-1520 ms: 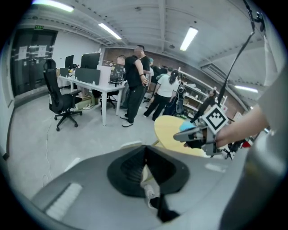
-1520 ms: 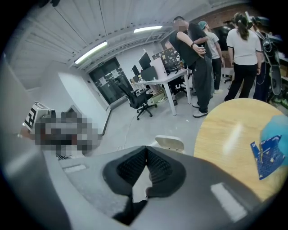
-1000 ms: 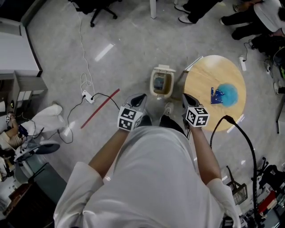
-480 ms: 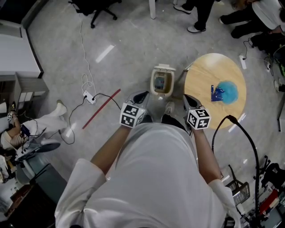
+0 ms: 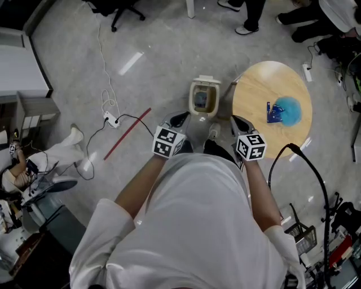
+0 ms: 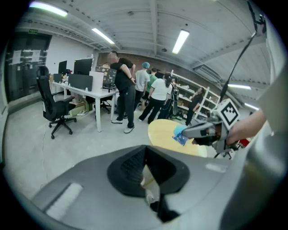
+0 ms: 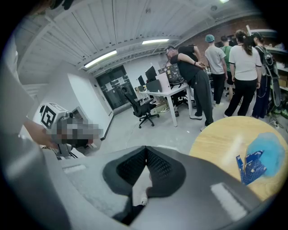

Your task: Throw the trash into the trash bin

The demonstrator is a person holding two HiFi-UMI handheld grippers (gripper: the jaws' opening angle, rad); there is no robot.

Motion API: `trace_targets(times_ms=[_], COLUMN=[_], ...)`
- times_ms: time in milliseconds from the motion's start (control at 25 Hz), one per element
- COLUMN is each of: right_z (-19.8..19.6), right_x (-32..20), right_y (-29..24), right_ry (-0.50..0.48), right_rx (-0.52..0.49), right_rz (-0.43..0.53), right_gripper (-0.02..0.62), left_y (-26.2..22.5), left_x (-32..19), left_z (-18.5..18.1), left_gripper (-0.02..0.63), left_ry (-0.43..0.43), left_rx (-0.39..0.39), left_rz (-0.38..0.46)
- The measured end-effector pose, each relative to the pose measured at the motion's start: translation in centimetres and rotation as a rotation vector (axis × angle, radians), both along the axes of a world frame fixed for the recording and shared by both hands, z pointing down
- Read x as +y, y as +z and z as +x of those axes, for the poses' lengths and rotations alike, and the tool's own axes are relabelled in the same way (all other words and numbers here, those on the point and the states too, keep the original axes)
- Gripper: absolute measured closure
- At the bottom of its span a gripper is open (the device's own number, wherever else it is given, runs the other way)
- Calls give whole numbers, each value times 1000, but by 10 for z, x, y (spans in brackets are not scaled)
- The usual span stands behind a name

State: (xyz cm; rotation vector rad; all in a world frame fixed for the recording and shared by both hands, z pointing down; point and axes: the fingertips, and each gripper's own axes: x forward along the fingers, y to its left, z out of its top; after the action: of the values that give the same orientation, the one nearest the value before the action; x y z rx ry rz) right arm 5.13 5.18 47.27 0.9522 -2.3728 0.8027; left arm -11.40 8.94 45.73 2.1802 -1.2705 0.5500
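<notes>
The trash is a dark blue wrapper [image 5: 274, 113] next to a crumpled light blue piece [image 5: 290, 109]. Both lie on the round wooden table [image 5: 265, 84] to my right. On the floor ahead, left of the table, stands the beige trash bin [image 5: 203, 100] with its lid up. My left gripper [image 5: 179, 118] is shut and empty just short of the bin. My right gripper [image 5: 238, 121] is shut and empty at the table's near edge. In the right gripper view the shut gripper [image 7: 146, 150] points past the table [image 7: 220, 143], with the wrapper [image 7: 249, 166] to its right. The left gripper [image 6: 145, 148] is shut too.
A white power strip [image 5: 110, 120] with cables and a red strip [image 5: 127, 135] lie on the floor to the left. A thick black cable [image 5: 310, 175] arcs at my right side. People's legs [image 5: 248, 14] and an office chair [image 5: 115, 8] are at the far side.
Both grippers have hardly moved and stay shut. The head view has shifted a little, so bin and table sit higher. Legs at the top have stepped along.
</notes>
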Motion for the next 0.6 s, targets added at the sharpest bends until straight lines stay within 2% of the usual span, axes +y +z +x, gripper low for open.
trace_targets(times_ms=[600], right_z=[-10], right_x=[3], right_y=[0], right_ry=[12], right_rx=[6], right_rz=[2], right_gripper=[594], left_y=[3], left_x=[-3], left_z=[-15], left_gripper=[603], left_ry=[-5], left_rx=[-5], left_rz=[-5])
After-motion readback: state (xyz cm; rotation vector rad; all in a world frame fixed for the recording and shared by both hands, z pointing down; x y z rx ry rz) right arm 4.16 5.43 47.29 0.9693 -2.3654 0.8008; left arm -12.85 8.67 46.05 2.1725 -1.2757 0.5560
